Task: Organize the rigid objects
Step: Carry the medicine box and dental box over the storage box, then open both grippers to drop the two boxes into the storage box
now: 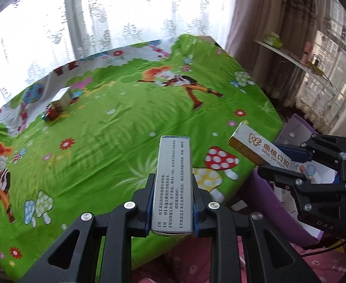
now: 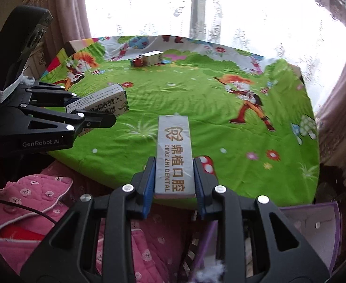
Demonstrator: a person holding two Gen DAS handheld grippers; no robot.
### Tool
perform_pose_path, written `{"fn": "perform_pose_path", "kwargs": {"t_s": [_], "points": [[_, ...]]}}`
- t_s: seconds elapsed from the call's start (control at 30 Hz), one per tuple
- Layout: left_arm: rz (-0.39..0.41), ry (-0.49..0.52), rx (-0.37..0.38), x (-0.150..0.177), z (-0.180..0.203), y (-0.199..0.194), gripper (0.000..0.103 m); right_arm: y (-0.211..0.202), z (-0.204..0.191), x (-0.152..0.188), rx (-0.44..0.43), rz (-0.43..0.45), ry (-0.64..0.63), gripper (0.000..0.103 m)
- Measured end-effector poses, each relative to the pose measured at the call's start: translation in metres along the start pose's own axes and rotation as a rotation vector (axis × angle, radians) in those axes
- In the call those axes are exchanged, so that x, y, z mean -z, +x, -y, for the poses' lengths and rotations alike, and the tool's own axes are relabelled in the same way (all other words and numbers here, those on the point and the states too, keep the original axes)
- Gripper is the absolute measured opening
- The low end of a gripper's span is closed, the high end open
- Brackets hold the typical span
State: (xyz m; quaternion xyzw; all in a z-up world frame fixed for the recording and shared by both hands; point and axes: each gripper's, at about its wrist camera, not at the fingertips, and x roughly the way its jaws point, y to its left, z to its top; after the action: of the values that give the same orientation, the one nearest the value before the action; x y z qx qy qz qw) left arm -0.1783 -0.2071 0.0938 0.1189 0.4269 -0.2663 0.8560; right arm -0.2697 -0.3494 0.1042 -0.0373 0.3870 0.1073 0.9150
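My left gripper (image 1: 173, 176) is shut on a long grey medicine box (image 1: 173, 165) with black print, held over the near edge of the table's green cartoon cloth (image 1: 125, 122). To its right, my right gripper (image 1: 278, 165) is shut on a white and gold dental box (image 1: 255, 145) beyond the table's edge. In the right wrist view the dental box (image 2: 174, 151) sits between the right gripper's (image 2: 174, 162) blue pads. There, the left gripper (image 2: 95, 113) holds the grey medicine box (image 2: 102, 100) at the left. Far back on the cloth (image 2: 196, 99) lie a white carton (image 1: 61, 99) (image 2: 152, 57) and a small red item (image 1: 51, 114) (image 2: 137, 61).
A purple open box (image 2: 314, 224) (image 1: 297, 129) with papers sits low beside the table on the right. Pink quilted fabric (image 2: 31, 200) lies below the table's near edge. Lace curtains (image 1: 125, 11) hang behind the table, and a white shelf (image 1: 288, 54) stands at the right.
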Motion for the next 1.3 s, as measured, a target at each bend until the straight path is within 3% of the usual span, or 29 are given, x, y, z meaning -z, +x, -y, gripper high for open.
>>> {"fn": "perform_pose_path", "kwargs": {"t_s": [0.3,0.53,0.67,0.73,0.77,0.83,0.9,1.07,1.17,1.3], "points": [[-0.062,0.269,0.107,-0.024,0.111,0.029,0.026,-0.044,0.100,0.067,0.184,-0.024,0.253,0.034],[-0.094,0.419,0.188,-0.034,0.182,0.046,0.026,-0.062,0.151,0.107,0.291,-0.061,0.381,0.034],[-0.081,0.477,0.266,-0.036,0.214,0.046,0.026,-0.064,0.168,0.124,0.337,-0.100,0.417,0.035],[-0.069,0.482,0.370,-0.036,0.223,0.043,0.028,-0.062,0.176,0.130,0.354,-0.139,0.436,0.036],[-0.082,0.482,0.419,-0.035,0.227,0.043,0.031,-0.060,0.180,0.134,0.367,-0.159,0.446,0.038],[-0.115,0.475,0.444,-0.032,0.230,0.046,0.058,-0.059,0.187,0.137,0.397,-0.178,0.473,0.058],[-0.094,0.463,0.420,-0.030,0.222,0.045,0.066,-0.062,0.192,0.137,0.408,-0.173,0.504,0.068],[-0.047,0.314,0.336,-0.036,0.161,0.047,0.067,-0.062,0.182,0.117,0.396,-0.143,0.470,0.069],[-0.028,0.182,0.231,-0.037,0.100,0.053,0.070,-0.047,0.160,0.097,0.331,-0.142,0.404,0.069],[-0.013,0.027,0.023,-0.018,0.004,0.055,0.071,-0.017,0.117,0.061,0.223,-0.155,0.272,0.070]]}}
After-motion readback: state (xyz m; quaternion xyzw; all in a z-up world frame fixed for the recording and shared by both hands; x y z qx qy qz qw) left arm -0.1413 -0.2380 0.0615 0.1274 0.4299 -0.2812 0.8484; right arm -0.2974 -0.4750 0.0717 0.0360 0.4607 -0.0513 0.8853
